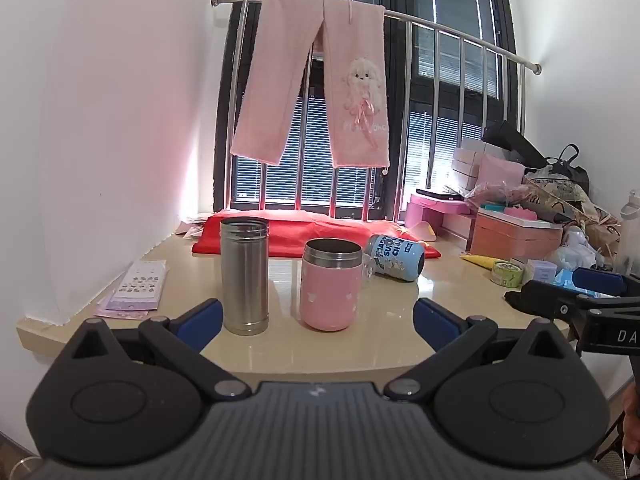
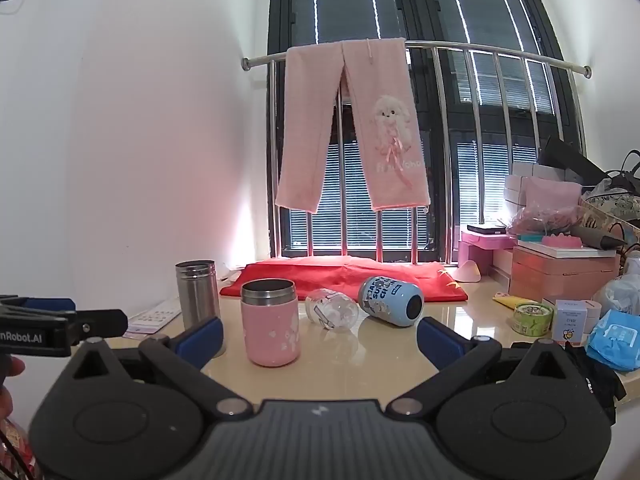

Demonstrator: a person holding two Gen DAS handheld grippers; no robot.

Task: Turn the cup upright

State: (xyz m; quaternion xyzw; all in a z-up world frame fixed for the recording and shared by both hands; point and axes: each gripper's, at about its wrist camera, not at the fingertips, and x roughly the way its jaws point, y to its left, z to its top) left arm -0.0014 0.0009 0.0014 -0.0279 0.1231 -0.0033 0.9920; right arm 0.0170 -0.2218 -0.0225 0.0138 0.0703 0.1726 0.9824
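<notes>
A light blue cup (image 1: 395, 257) (image 2: 391, 301) with printed letters lies on its side on the beige counter (image 1: 384, 320), its dark end facing right and toward me. A clear glass cup (image 2: 332, 310) lies on its side just left of it, partly hidden in the left wrist view (image 1: 367, 267). A pink cup (image 1: 329, 284) (image 2: 271, 322) and a tall steel cup (image 1: 245, 275) (image 2: 198, 299) stand upright. My left gripper (image 1: 318, 316) is open and empty, short of the upright cups. My right gripper (image 2: 320, 336) is open and empty, in front of the pink cup.
A red cloth (image 2: 344, 276) lies behind the cups under a railing with pink trousers (image 2: 352, 132). Boxes, a tape roll (image 2: 532, 317), a wipes pack (image 2: 614, 340) and bags crowd the right side. A sticker sheet (image 1: 138, 286) lies at the left.
</notes>
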